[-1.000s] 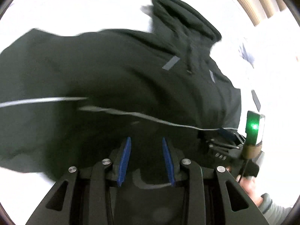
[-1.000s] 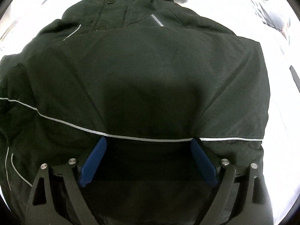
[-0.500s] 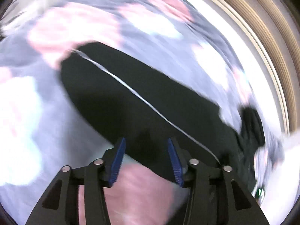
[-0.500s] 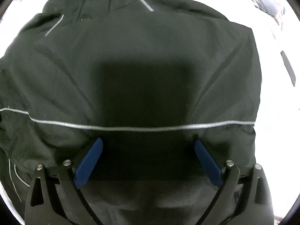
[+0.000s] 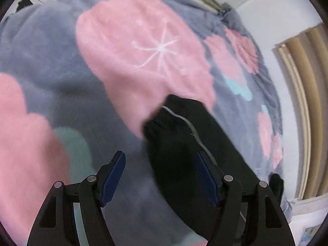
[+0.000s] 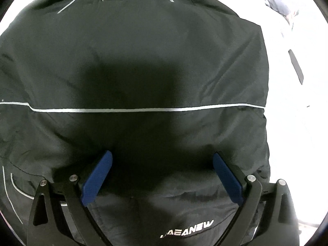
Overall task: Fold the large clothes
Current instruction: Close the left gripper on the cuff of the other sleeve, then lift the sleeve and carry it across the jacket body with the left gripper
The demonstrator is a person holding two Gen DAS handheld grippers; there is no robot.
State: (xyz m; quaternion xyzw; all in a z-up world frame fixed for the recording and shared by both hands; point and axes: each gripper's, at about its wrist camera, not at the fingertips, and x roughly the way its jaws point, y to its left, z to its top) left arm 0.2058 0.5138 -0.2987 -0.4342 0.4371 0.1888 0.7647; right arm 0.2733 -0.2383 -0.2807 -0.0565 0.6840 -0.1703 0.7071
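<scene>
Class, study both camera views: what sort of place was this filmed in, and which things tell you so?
Probably a home bedroom. A fleecy grey blanket with pink flowers covers what looks like a bed, a black jacket lies on a white sheet, and pale wooden slats stand alongside.

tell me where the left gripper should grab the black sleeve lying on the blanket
Grip the sleeve at its cuff end, coming down from above with the left gripper. The cuff lies flat and free on the blanket, the open jaws already straddling the sleeve just behind it.
</scene>
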